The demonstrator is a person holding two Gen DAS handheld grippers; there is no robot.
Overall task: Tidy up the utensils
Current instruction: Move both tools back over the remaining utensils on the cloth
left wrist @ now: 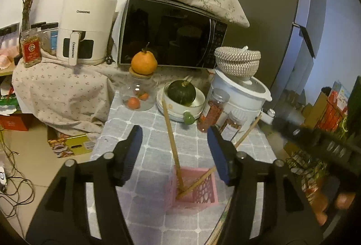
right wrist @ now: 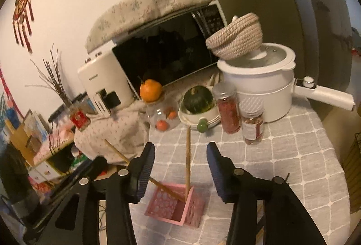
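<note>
Chopsticks [left wrist: 172,139] stand in the pink holder [left wrist: 203,194], lower centre of both views, one near upright, one leaning; tips rest at its bottom. Judgement: placing step looks done. At the bottom edge of both frames a thin wooden stick shows, possibly another utensil; next move would call for finding it and closing on it. Left gripper [left wrist: 174,153]: jaws spread wide, holding nothing, above the holder. Right gripper [right wrist: 180,168]: likewise released, touching nothing.
</note>
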